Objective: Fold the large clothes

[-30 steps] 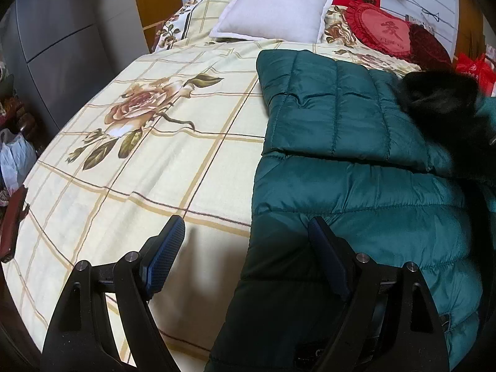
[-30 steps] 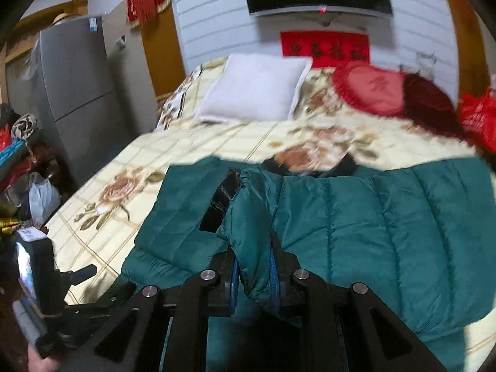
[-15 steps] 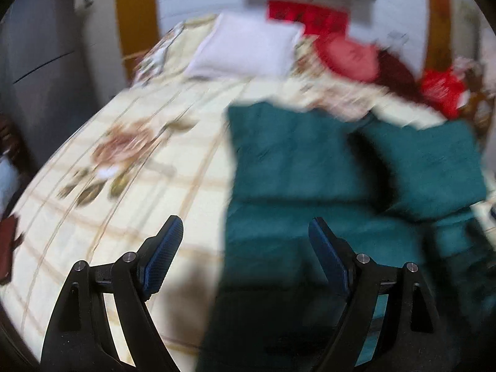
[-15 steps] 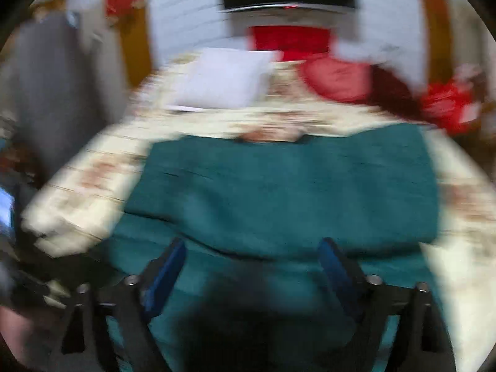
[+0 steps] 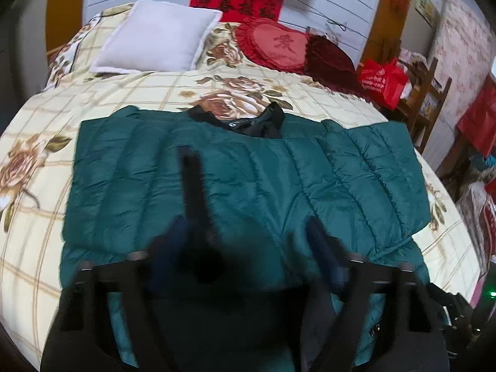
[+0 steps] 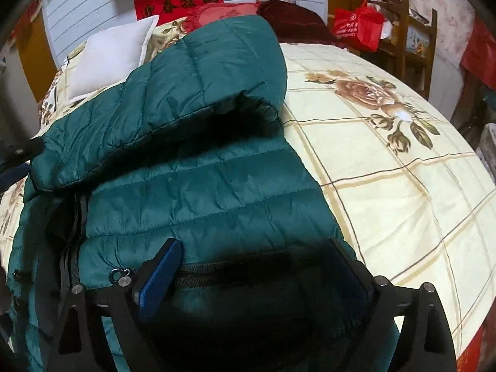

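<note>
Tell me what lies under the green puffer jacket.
The green puffer jacket lies on the floral checked bedspread, which shows on every side of it. The sleeves are folded across the top. Whatever sits beneath the jacket's middle is covered.

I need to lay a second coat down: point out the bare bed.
Bare sheet lies right of the green puffer jacket, up to the bed edge. Another strip lies left of it. The headboard end is crowded: white pillow, heart cushion.

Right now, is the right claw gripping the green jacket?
No, the right claw hangs open above the green jacket, gripping nothing.
</note>
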`<control>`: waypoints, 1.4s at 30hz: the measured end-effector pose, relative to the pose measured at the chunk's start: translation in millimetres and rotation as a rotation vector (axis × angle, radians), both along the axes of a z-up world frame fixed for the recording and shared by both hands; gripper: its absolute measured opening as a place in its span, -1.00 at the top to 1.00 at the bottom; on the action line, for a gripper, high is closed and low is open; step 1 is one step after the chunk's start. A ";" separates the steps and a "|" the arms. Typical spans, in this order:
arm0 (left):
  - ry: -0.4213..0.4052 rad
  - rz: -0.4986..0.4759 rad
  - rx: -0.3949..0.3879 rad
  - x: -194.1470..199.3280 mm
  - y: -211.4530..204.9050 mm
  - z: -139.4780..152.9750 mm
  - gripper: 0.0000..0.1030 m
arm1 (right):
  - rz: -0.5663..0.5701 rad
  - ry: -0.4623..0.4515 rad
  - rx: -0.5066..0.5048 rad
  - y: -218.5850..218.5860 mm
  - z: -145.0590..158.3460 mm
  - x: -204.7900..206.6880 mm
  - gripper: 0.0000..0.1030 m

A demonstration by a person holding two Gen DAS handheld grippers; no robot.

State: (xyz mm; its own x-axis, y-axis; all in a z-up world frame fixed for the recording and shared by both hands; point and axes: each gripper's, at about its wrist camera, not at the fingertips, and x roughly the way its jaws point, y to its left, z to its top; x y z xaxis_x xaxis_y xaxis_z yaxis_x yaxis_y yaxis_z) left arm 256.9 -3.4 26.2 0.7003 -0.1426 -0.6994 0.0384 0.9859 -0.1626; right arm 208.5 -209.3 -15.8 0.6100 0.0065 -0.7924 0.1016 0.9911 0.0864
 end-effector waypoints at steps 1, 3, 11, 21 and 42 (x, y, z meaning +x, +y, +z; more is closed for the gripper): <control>0.029 0.002 0.017 5.9 -2.3 -4.7 0.63 | 0.002 0.003 0.001 -0.3 -0.6 0.6 -0.85; 0.058 0.019 -0.012 9.2 1.6 -8.0 0.87 | 0.007 0.010 -0.002 -0.9 -1.2 3.2 -0.93; -0.133 -0.014 -0.071 -40.2 24.5 60.4 0.89 | 0.013 0.015 -0.012 4.9 -3.7 3.1 -0.99; -0.132 0.076 0.016 -52.4 111.6 66.4 0.89 | 0.012 0.013 -0.016 4.7 -6.1 5.2 -1.00; -0.137 0.152 -0.041 -44.5 100.4 40.0 0.84 | 0.009 -0.222 0.017 1.7 37.1 -22.4 -0.99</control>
